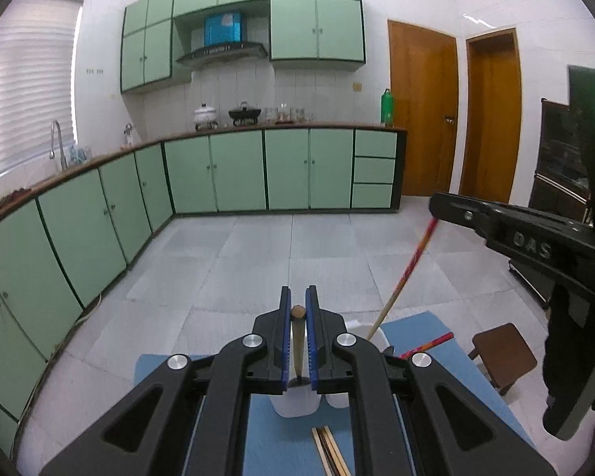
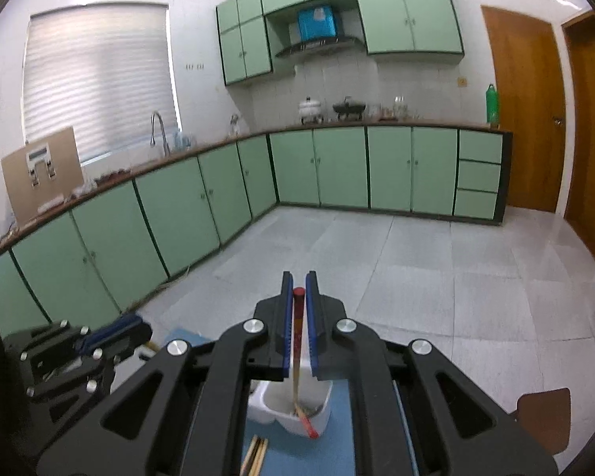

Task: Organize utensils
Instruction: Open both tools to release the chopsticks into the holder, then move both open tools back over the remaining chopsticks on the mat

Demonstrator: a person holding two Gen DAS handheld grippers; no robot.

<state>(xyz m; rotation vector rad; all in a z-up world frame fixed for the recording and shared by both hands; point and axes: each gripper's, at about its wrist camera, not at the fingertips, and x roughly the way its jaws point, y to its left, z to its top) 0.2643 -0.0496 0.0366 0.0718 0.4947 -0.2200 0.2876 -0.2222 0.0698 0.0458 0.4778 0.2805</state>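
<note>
Both claws hold one stick upright over the white holder (image 2: 293,412) on the blue mat (image 2: 337,452).

Left claw (image 1: 298,333): nearly closed on a wooden-handled utensil (image 1: 297,341).

Right claw (image 2: 298,317): pinching a red chopstick (image 2: 297,341), tip already in the holder. I'd lower both straight, release gently.

Count: two held; one red chopstick (image 1: 428,344) leaning in the holder; several loose chopsticks (image 2: 254,454) on the mat, number unclear.
</note>
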